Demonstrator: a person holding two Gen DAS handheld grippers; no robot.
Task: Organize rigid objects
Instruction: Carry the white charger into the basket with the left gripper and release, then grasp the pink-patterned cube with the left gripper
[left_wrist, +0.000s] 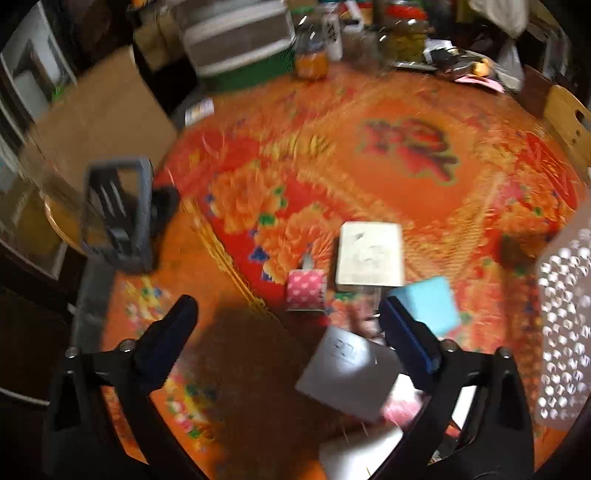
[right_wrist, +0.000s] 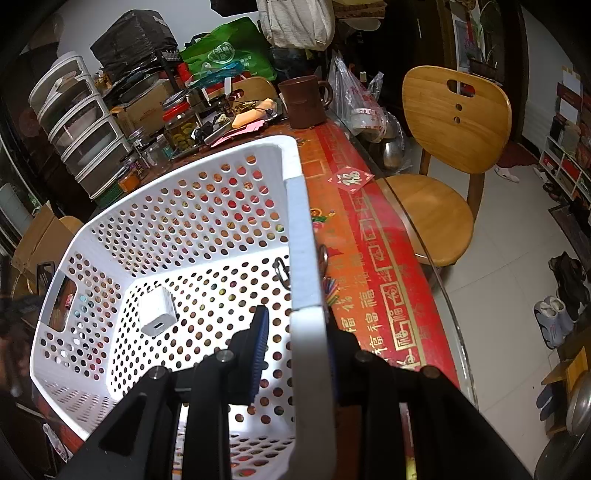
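Boxes (left_wrist: 370, 254) lie loose on the orange tablecloth (left_wrist: 332, 155); the left gripper (left_wrist: 291, 328) hangs wide open and empty above them, apparently choosing one to fetch next. From the right wrist, the right gripper (right_wrist: 295, 350) straddles the white basket (right_wrist: 303, 236) wall, steadying it; a white charger (right_wrist: 158, 311) is already inside.

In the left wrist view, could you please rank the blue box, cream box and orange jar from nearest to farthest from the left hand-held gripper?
From the left hand-held gripper:
1. Blue box, beside the right finger.
2. Cream box, just ahead, centre.
3. Orange jar, far table edge.
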